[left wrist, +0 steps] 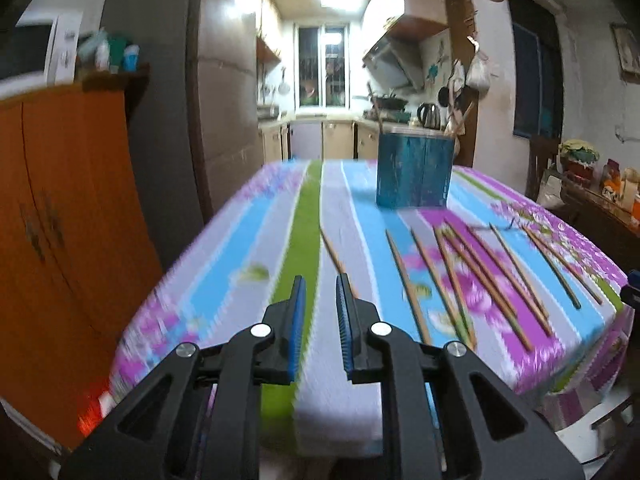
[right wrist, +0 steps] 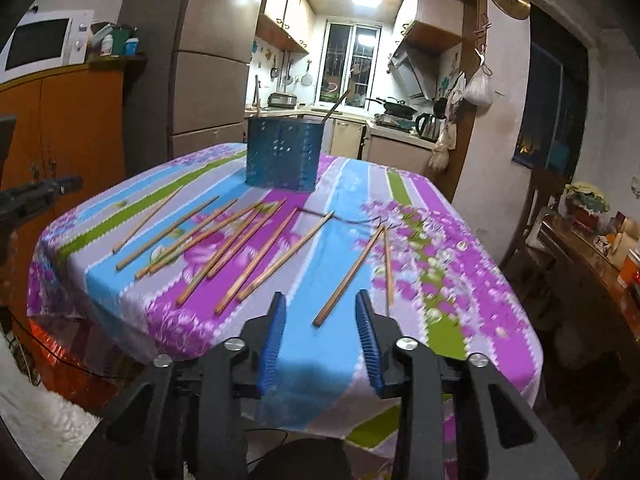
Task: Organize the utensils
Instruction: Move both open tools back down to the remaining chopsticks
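Chopsticks (right wrist: pixel 256 252) lie scattered mid-frame on the desk (right wrist: pixel 320 364), blue holder (right wrist: pixel 282 156) behind. Both hand-held grippers, left (left wrist: pixel 320 304) and right (right wrist: pixel 320 314), apart and empty; approach one stick squarely, probably the nearest.

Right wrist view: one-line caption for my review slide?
Open, empty right gripper above the table edge, facing wooden chopsticks scattered on a floral tablecloth before a blue utensil holder.

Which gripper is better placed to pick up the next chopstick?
Right. The right gripper is open, a chopstick end just ahead between its fingers. The left gripper faces bare tablecloth.
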Action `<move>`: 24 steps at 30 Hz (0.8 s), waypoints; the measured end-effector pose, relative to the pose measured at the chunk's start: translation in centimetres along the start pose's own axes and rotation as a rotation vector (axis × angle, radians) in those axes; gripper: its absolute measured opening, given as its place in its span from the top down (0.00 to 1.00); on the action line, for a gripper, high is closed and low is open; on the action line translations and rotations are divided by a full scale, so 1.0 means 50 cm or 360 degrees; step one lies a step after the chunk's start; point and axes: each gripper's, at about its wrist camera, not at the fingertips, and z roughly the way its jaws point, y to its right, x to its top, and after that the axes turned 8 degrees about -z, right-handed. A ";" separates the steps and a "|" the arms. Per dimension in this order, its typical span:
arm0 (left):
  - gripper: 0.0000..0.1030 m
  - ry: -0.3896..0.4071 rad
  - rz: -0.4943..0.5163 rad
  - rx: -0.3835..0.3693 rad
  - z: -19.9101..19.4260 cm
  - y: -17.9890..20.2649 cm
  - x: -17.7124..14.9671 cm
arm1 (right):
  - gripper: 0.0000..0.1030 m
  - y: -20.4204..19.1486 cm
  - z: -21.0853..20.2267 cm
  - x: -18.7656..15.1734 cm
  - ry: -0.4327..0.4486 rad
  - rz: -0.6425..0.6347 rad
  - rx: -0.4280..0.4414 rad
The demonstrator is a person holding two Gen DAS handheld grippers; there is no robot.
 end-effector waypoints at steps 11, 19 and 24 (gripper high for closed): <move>0.87 -0.0089 0.0077 -0.0017 0.022 0.042 -0.111 | 0.80 -0.036 0.039 -0.024 -0.0025 0.0060 0.0042; 0.86 -0.0108 0.0133 -0.0034 0.057 0.066 -0.117 | 0.79 0.007 0.052 -0.037 -0.0047 0.0183 -0.0113; 0.66 -0.0083 0.0132 -0.0017 0.065 0.072 -0.115 | 0.68 0.072 0.067 -0.051 -0.0094 0.0286 -0.0252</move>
